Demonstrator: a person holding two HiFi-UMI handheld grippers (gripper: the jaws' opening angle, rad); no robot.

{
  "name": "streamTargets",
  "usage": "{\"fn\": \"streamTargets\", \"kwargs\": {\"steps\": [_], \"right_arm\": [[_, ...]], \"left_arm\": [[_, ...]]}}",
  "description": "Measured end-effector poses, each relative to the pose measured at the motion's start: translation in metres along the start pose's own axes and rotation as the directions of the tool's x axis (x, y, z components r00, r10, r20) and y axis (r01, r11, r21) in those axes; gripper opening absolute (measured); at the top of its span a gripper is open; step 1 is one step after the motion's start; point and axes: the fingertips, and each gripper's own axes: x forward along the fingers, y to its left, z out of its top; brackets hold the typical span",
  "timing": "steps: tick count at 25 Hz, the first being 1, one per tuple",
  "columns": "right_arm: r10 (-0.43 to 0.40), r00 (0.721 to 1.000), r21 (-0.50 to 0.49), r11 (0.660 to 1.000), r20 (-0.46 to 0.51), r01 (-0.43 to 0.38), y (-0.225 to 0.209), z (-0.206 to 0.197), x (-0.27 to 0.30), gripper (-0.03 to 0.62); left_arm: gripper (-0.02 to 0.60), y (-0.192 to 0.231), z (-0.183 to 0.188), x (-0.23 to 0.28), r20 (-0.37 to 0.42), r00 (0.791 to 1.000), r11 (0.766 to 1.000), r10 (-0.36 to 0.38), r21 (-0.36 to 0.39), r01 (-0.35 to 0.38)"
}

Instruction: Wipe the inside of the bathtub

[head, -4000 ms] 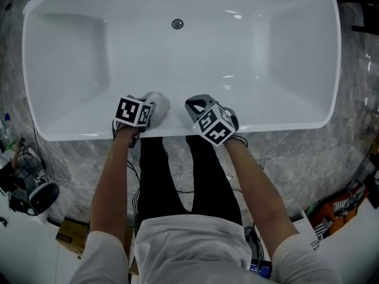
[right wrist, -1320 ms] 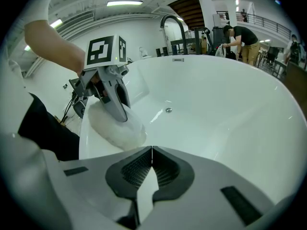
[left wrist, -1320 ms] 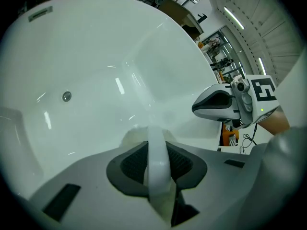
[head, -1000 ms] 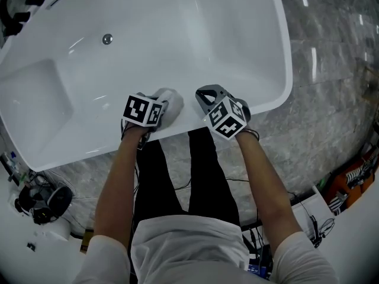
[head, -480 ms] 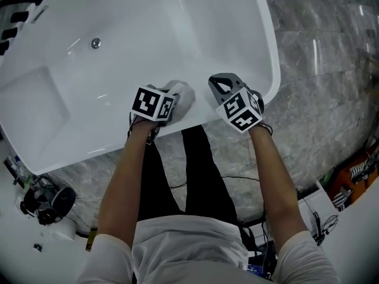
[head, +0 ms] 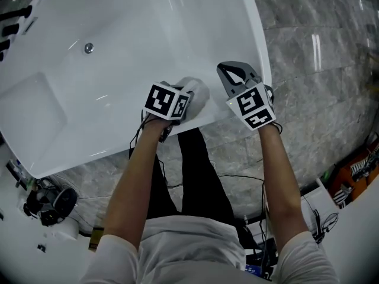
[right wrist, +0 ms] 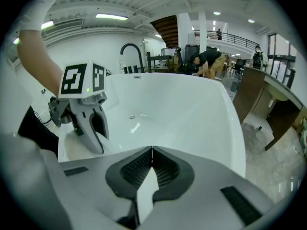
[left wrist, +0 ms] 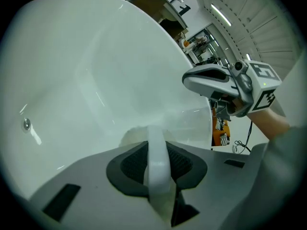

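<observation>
White bathtub (head: 71, 117) lay under both grippers, with the drain (head: 88, 48) on its far wall. Grey marble floor (head: 320, 70) ran past the tub's right end.

Left gripper (head: 182, 101): jaws pinched on a white cloth (head: 199, 91). The left gripper view showed a strip of it squeezed between the pads and a fluffy lump bulging out beyond them. The cloth sat against the tub's near side, at the rim or just inside it (exact contact line hidden by the gripper).

Right gripper (head: 232, 74): jaws pressed together, holding nothing, their pads meeting in a thin line in the right gripper view. It was held over the near rim close to the tub's right-end corner, just beside the left gripper and apart from it.

A black curved faucet (right wrist: 130, 50) stood behind the tub's far end.
</observation>
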Motion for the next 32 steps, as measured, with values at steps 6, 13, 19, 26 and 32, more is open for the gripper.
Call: {"fn": "streamTargets", "kwargs": {"steps": [6, 13, 19, 26, 32], "right_arm": [[-0.008, 1.000, -0.057, 0.998, -0.023, 0.007, -0.024, -0.005, -0.004, 0.018], [0.095, 0.995, -0.086, 0.992, 0.015, -0.093, -0.029, 0.000, -0.019, 0.018], [0.097, 0.995, -0.103, 0.990, 0.031, -0.094, -0.041, 0.007, -0.031, 0.018], [0.096, 0.995, -0.113, 0.989, 0.028, -0.092, -0.041, 0.001, -0.027, 0.018], [0.094, 0.996, -0.137, 0.986, 0.003, -0.092, -0.035, -0.005, -0.021, 0.018]], "left_arm": [[0.098, -0.023, 0.022, 0.017, -0.002, 1.000, 1.000, -0.019, 0.017, 0.019], [0.098, -0.047, 0.043, 0.033, 0.007, 0.999, 0.998, -0.037, 0.050, 0.037], [0.100, -0.063, 0.060, 0.044, 0.020, 0.998, 0.997, -0.058, 0.055, 0.057], [0.098, -0.065, 0.072, 0.058, 0.033, 0.997, 0.996, -0.064, 0.057, 0.062], [0.098, -0.046, 0.071, 0.071, 0.038, 0.998, 0.998, -0.058, 0.013, 0.057]]}}
